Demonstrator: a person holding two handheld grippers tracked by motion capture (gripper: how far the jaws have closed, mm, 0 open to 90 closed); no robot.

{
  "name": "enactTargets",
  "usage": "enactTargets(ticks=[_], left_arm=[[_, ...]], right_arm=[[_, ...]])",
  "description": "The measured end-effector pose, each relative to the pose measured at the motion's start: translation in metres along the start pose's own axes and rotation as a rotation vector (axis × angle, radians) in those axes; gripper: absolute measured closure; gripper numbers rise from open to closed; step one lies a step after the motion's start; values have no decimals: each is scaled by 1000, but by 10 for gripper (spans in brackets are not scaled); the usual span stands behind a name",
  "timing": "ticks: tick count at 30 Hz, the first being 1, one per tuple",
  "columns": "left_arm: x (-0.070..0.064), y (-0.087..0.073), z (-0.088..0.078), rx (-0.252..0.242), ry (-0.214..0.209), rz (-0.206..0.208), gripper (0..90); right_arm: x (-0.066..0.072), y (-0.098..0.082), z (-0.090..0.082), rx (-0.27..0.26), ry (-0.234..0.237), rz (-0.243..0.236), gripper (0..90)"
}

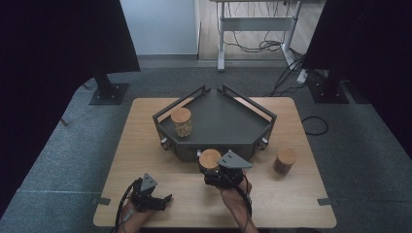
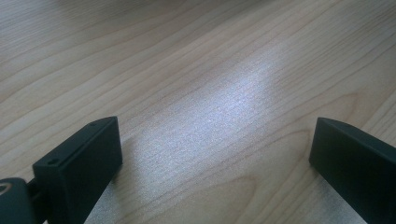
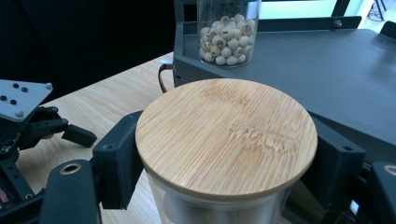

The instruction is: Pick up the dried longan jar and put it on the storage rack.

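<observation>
Right gripper (image 1: 219,171) is clamped on an upright glass jar with a round bamboo lid (image 3: 226,135), held just at the near wall of the dark grey angular metal tray (image 1: 221,145) — directly ahead — while the left gripper (image 1: 154,201) rests wide open, empty, on the light wooden tabletop (image 1: 145,155).

Matt wood table (image 2: 196,70), bamboo-lidded glass jar (image 3: 226,140)

Black two-jaw tools, left tool (image 1: 167,198), right tool (image 1: 210,170), grey triangular top plates (w/ screws), black cables, bare forearms
</observation>
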State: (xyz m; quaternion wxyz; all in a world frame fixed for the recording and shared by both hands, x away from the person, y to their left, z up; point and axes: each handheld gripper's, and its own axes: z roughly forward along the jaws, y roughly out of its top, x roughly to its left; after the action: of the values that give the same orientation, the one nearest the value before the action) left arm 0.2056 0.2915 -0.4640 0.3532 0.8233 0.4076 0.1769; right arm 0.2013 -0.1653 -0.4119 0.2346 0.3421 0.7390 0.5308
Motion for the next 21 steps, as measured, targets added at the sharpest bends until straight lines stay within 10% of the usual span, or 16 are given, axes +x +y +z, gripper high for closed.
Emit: enactTargets(ticks=[21], left_arm=[[0, 0, 0, 0, 0, 2, 23]], right_arm=[[-4, 12, 1, -9, -5, -3, 240]])
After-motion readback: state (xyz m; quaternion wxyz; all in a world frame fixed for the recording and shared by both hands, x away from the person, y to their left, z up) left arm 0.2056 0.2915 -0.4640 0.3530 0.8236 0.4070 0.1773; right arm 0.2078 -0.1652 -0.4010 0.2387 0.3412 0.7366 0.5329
